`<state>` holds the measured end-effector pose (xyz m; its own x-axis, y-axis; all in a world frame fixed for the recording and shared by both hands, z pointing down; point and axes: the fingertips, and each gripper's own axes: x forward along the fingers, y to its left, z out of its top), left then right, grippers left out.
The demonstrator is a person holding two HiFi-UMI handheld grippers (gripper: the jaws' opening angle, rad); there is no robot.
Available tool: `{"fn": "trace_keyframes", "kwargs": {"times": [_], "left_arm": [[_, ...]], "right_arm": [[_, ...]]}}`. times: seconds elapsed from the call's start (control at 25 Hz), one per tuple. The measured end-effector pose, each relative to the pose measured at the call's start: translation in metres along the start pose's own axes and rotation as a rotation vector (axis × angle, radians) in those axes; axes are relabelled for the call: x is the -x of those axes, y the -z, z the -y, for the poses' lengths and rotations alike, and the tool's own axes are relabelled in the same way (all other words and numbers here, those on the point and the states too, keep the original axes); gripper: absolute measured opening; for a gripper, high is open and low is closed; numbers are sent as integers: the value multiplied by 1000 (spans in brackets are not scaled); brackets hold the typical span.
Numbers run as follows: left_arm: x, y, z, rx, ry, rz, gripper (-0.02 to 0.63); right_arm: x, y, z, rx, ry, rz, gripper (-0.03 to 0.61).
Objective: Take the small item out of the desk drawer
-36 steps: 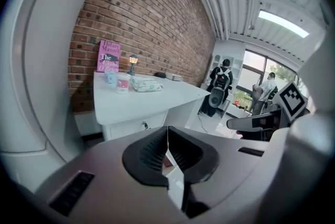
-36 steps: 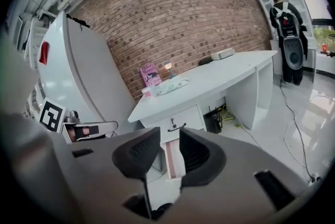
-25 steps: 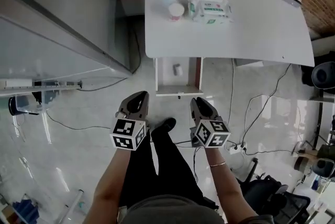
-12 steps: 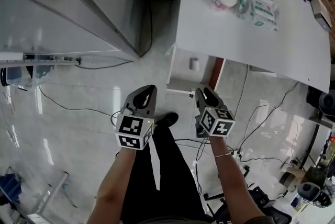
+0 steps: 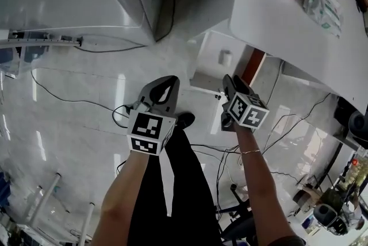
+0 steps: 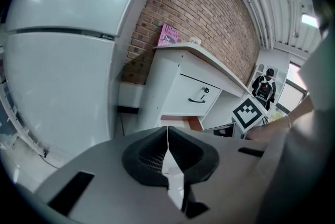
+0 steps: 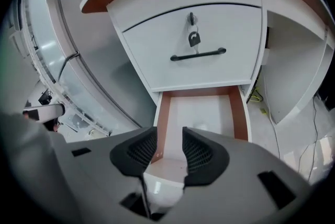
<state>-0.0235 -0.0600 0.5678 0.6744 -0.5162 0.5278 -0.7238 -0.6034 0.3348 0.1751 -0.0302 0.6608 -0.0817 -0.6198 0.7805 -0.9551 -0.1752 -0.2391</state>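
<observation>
The right gripper (image 7: 169, 152) is aimed into the open drawer (image 7: 238, 113) at frame centre — jaws just spread, nothing between them — for the small item (image 5: 226, 57) inside, while the left gripper (image 6: 167, 150) is held shut.

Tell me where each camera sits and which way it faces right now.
Head view: on the person's head, looking steeply down at the desk and open drawer; shows arms, legs, left hand-held gripper and right hand-held gripper.
Left gripper view: on the left hand-held gripper, facing the desk; shows its shut jaws.
Right gripper view: on the right hand-held gripper, facing down into the open drawer; shows its jaws, just opening, nothing between them.
Shared: head and right gripper views both show the open drawer.
</observation>
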Motion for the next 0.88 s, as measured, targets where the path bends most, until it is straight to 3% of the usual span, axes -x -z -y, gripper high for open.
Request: {"fn": "trace_keyframes", "kwargs": {"times": [0.32, 0.88], "left_arm": [[-21, 26, -18, 29, -27, -24, 23], [-50, 50, -10, 63, -7, -7, 23]], "right_arm": [[-51, 12, 25, 66, 46, -69, 179], [-126, 32, 77, 212, 150, -199, 216]]}}
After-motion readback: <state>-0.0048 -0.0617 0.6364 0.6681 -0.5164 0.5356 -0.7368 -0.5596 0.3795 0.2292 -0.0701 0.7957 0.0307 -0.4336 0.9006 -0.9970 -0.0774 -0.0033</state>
